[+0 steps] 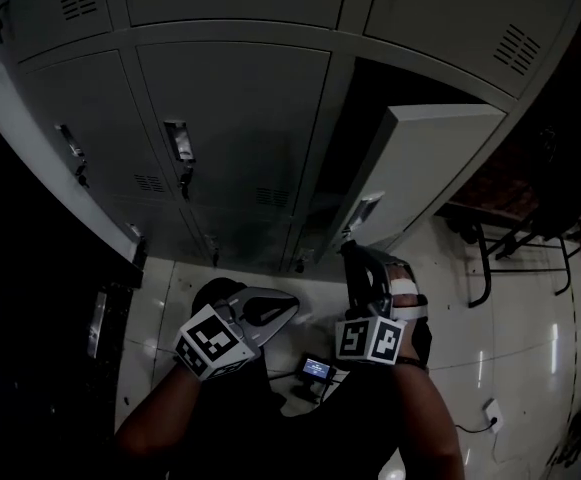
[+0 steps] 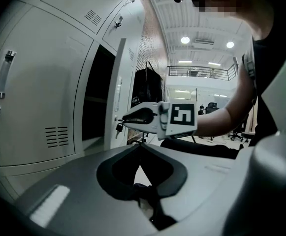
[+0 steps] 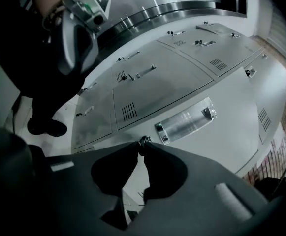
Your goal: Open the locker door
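Grey metal lockers [image 1: 230, 98] fill the upper part of the head view, above a pale tiled floor [image 1: 530, 348]; the doors at the left are closed, each with a bright handle [image 1: 178, 140] and a vent below it. Low and left of centre, the left gripper [image 1: 288, 308] is held over the floor, well apart from the lockers; in its own view its 2 jaws are pressed together with nothing between them, their tips [image 2: 142, 144] aimed towards the dark opening. A small device with a lit screen [image 1: 317, 370] lies on the floor between the 2 grippers. Right of centre, 1 locker door [image 1: 420, 168] stands swung outward, with its dark compartment [image 1: 390, 83] exposed behind it. The right gripper [image 1: 352, 253] reaches up to that door's lower part, just below its door handle [image 3: 186, 121]; its jaws are closed together, and their tips [image 3: 142, 145] sit right at a small metal key [image 3: 143, 140] in the door; whether they pinch the key is not clear. At the far right a dark chair frame [image 1: 500, 258] stands on the tiles.
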`<state>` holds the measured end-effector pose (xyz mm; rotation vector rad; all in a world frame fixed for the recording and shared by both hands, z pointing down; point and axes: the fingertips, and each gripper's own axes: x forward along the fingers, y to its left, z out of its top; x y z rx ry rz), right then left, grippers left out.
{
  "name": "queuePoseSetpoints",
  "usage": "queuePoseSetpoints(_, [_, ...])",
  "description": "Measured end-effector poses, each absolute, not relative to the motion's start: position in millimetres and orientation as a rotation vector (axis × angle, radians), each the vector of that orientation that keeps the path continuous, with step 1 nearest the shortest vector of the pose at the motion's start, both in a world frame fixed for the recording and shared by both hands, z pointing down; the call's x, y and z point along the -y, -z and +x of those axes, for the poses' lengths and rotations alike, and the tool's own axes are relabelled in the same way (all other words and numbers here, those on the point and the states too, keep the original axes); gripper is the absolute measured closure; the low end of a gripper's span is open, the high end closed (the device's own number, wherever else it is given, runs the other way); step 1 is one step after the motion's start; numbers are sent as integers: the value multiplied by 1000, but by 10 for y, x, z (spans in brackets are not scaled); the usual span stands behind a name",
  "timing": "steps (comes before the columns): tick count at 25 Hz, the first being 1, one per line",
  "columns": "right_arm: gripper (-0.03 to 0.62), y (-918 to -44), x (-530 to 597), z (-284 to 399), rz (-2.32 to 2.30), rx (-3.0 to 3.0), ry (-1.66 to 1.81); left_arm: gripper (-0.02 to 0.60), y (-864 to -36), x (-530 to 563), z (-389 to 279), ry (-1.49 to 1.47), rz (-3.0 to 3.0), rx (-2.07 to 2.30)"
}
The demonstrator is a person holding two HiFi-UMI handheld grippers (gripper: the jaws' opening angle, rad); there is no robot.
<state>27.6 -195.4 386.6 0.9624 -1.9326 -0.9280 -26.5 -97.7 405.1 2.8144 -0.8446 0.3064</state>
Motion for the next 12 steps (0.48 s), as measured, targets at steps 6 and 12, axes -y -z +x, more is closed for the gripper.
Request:
queuePoseSetpoints(6, [543,-3853,1501,840,995,2000,814,569,-4048,957,-231,-327,2813,839])
queuePoseSetpoints(12, [542,-3866,1338,1333,1033,1961,803,569,-4059,1003,-223,-351,2819,844])
